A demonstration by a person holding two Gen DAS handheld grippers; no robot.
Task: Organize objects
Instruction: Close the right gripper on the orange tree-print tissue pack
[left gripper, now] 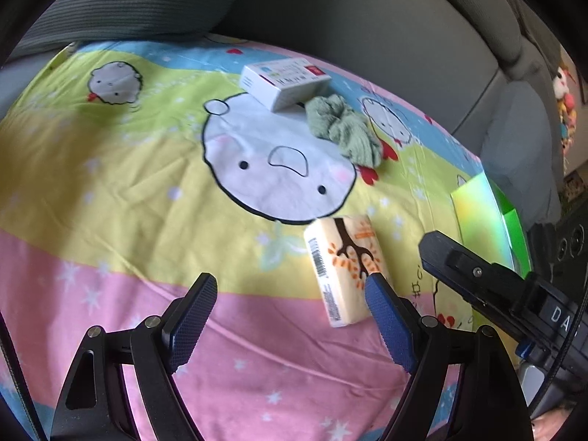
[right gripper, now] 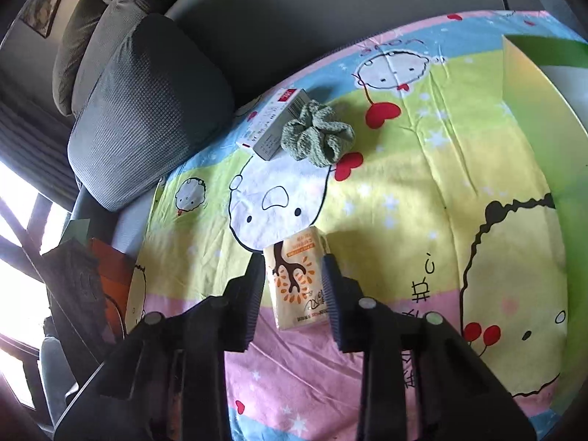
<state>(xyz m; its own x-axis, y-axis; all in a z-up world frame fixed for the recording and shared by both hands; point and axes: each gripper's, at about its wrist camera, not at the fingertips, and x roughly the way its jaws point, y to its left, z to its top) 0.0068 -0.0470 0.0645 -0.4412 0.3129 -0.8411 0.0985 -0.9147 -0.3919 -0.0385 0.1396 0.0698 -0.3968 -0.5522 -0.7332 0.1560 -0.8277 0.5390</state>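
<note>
Now right hand-held gripper [right gripper: 294, 279] pinches tissue pack [right gripper: 297, 279]; left hand-held gripper [left gripper: 290, 316] wide, empty.

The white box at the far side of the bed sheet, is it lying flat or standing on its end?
Lying flat. The white box rests on a broad face on the sheet, printed top upward, beside the green scrunchie.

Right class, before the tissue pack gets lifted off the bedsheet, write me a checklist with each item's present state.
1. Right tool straddles the tissue pack, a finger along each long side: ok.
2. Pads firmly pressing the pack: cannot tell.
3. Left tool open, holding nothing: ok.
4. Left tool's right finger crowds the pack: not ok.
5. Green sock and white box lie well away: ok.
6. Green bin unobstructed: cannot tell.
</note>
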